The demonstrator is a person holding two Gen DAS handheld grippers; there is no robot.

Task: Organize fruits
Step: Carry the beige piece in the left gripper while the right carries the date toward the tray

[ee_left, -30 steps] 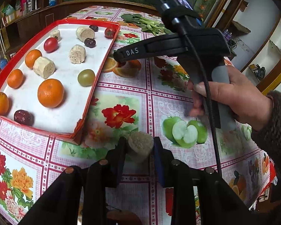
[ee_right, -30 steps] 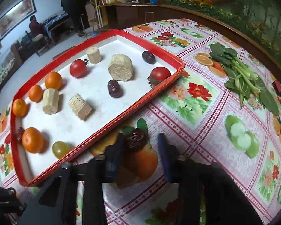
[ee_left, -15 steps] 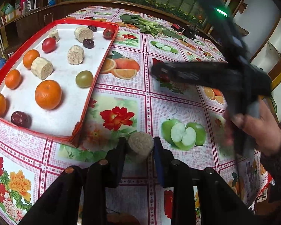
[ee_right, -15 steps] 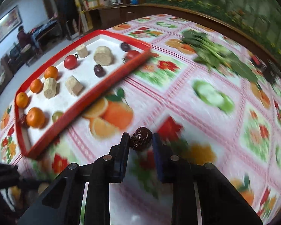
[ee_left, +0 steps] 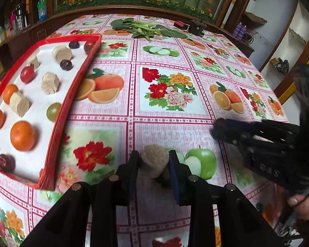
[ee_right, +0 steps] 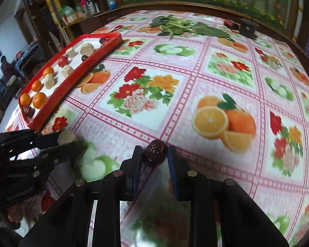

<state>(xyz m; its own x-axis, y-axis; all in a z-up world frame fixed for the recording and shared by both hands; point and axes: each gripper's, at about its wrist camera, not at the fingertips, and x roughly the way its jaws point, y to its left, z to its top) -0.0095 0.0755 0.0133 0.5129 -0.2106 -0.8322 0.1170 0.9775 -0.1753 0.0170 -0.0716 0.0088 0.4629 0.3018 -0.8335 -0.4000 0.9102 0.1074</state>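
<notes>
1. My left gripper (ee_left: 153, 164) is clamped on a beige cane chunk (ee_left: 154, 160), just right of the red tray (ee_left: 72, 94).
2. My right gripper (ee_right: 154, 156) pinches a dark date (ee_right: 154, 152) farther right of the tray, so the left is nearer.

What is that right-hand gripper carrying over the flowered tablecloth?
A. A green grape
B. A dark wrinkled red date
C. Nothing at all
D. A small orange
B: in the right wrist view the right gripper is clamped on a dark, wrinkled red date between its pads, above the tablecloth, while the oranges and the green fruit lie in the red tray.
</notes>
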